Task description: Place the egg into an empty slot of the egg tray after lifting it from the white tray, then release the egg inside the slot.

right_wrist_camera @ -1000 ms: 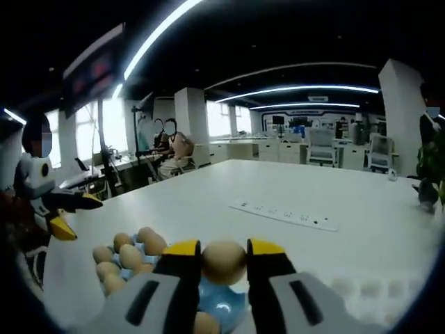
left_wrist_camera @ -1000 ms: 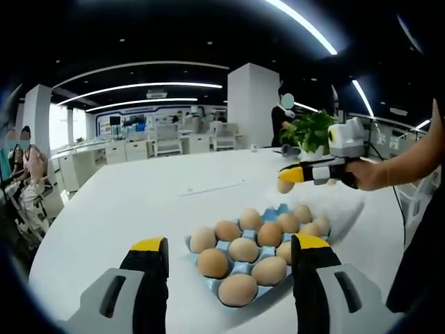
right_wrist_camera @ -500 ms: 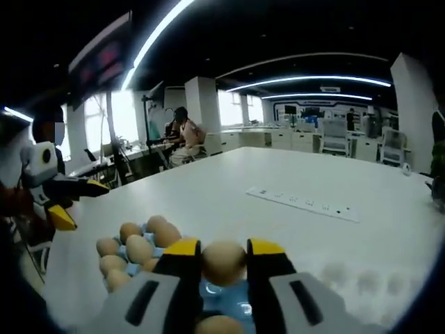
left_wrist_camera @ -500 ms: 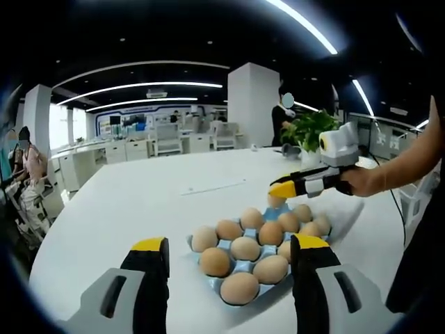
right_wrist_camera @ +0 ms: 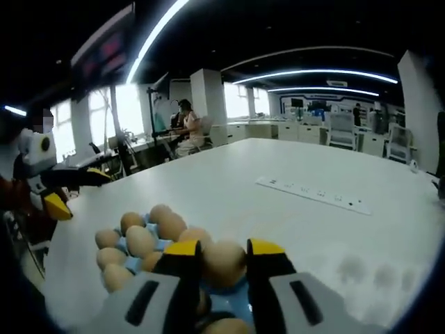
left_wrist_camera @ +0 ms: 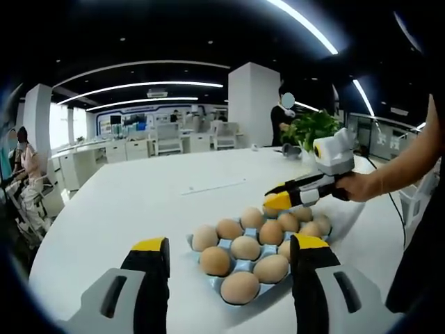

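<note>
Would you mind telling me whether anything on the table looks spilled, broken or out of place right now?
Nothing stands out. The eggs sit whole in the blue egg tray, no shell or spill shows on the white table, and the right gripper holds its egg intact, low over the tray. The left gripper is open.

A broad white table [left_wrist_camera: 125, 202] with a rounded edge carries everything here. On it, toward the near side in the left gripper view, sits a blue egg tray [left_wrist_camera: 259, 252] with brown eggs in its slots. Farther back on the bare surface lies a long white power strip [left_wrist_camera: 212, 186], well apart from the tray; in the right gripper view its row of sockets shows [right_wrist_camera: 313, 195]. At the far edge stands a green potted plant [left_wrist_camera: 311, 130], its pot hidden from sight
</note>
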A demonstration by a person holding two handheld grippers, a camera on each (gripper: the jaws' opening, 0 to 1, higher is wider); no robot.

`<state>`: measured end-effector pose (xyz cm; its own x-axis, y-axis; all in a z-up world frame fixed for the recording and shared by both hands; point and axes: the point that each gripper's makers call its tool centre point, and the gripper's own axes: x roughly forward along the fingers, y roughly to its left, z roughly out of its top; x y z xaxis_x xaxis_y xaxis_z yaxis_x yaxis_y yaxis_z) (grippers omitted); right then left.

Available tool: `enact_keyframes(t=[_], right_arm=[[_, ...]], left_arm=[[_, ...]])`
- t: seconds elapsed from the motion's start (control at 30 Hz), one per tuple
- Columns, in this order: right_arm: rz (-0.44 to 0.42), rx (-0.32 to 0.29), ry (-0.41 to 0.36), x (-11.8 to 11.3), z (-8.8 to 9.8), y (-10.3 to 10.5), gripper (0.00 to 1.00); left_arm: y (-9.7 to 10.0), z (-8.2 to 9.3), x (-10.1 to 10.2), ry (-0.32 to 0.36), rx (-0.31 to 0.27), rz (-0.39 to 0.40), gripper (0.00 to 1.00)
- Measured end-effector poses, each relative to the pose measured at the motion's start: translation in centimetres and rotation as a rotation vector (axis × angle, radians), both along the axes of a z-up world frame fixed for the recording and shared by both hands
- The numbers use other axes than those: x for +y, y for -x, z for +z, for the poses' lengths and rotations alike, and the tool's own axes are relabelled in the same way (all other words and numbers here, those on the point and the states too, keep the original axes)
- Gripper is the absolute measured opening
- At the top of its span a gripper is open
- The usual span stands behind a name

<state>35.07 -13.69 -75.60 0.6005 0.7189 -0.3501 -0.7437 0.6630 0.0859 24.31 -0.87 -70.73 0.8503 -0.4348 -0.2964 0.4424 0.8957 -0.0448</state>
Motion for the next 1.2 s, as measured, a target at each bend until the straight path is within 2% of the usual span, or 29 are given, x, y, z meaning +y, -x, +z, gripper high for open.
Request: enact_keyframes(t=[0.4,0.7,1.2], right_arm=[[-0.014,0.053,-0.022,0.0,-0.8,-0.1,0.26],[-0.055,0.164,-0.083,-0.4,-1.5,-0.2,0.26],[-0.065,0.180,-0.096,-0.4,-1.5,-0.3,0.26]], left_arm=[[0.1,0.0,0.1,-0.009,-0.001,0.000,0.70],[0.2,-0.1,0.1,-0.008,0.005,-0.001,0.69],[0.2,0.1,0.0,-0.017,0.001,-0.004,0.69]])
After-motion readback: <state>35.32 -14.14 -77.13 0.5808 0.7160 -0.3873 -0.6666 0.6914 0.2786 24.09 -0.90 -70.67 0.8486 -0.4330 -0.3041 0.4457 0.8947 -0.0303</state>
